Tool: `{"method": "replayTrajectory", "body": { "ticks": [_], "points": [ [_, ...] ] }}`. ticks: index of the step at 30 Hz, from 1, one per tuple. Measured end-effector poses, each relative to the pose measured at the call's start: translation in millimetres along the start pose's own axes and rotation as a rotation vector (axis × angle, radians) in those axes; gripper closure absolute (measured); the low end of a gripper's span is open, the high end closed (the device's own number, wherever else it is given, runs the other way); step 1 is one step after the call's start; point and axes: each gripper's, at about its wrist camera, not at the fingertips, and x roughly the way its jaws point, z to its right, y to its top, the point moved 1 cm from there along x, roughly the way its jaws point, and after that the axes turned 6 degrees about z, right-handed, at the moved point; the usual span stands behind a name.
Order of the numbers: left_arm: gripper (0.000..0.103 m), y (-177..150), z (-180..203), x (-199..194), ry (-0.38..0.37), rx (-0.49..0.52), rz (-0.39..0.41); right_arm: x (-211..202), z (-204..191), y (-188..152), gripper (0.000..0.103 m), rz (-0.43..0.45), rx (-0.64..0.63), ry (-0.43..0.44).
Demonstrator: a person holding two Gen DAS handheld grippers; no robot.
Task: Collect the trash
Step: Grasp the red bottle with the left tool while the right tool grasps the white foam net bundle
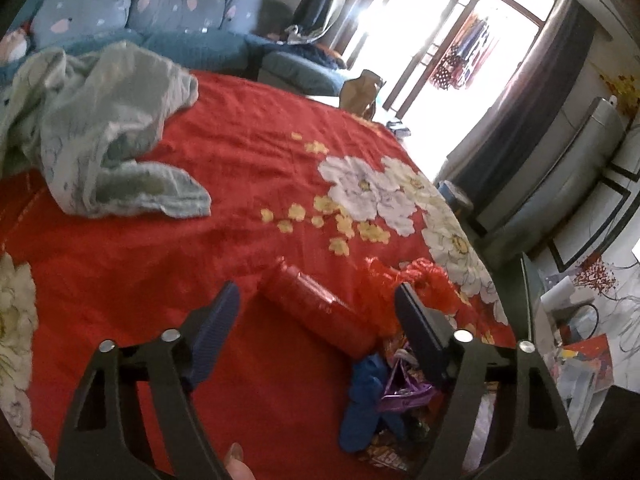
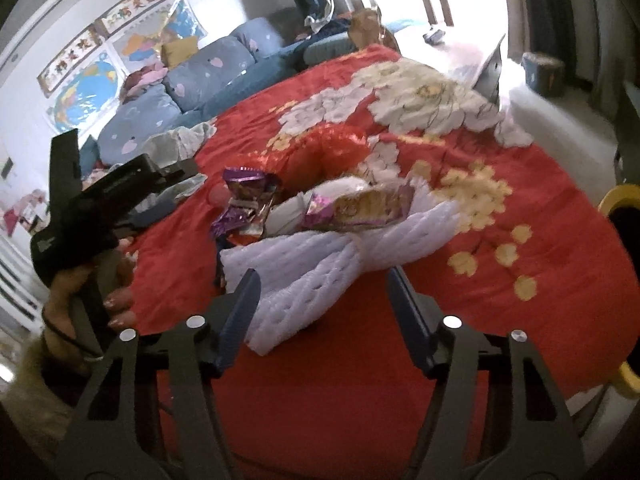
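On the red flowered bedspread [image 2: 540,208], my right tongs [image 2: 320,300] gape wide and empty just short of the white foam netting [image 2: 304,276] — the nearest piece of a trash heap with purple snack wrappers [image 2: 244,204] and a gold packet [image 2: 372,208] piled behind it. My left tongs [image 1: 316,312], equally wide and holding nothing, hover over a red cylinder [image 1: 320,312] beside a red plastic bag [image 1: 416,284]. The risk, as I judge it: the springy netting could slip from a shallow pinch — or drag the loose wrappers off the bed's edge.
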Motion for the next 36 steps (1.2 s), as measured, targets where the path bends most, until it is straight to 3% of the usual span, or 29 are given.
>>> {"method": "replayTrajectory", "body": {
  "ticks": [7, 11, 17, 23, 27, 36],
  "points": [
    [0.05, -17.0, -7.0, 23.9, -0.03, -0.093, -0.093, 10.9, 5.3, -8.3, 0.082, -0.062, 0.044, 0.078],
    [0.055, -23.8, -10.0, 36.6, -0.05, -0.153, -0.125, 5.2, 5.2, -9.2, 0.09, -0.047, 0.026, 0.08],
    [0.057, -26.3, -15.8, 49.1, -0.063, -0.227, -0.124, -12.3, 6.1, -3.0, 0.093, 0.001, -0.055, 0.031],
    [0.057, -21.4, -19.4, 57.9, -0.058, -0.271, -0.115, -24.4, 13.0, 0.8, 0.093, 0.044, -0.16, -0.082],
    [0.065, -17.9, -22.7, 62.4, -0.052, -0.283, -0.104, -28.2, 13.2, 3.4, 0.093, 0.088, -0.285, -0.201],
    [0.072, -7.9, -15.5, 43.1, -0.057, -0.211, -0.048, -27.8, 28.2, 10.5, 0.093, 0.094, -0.326, -0.282]
  ]
}}
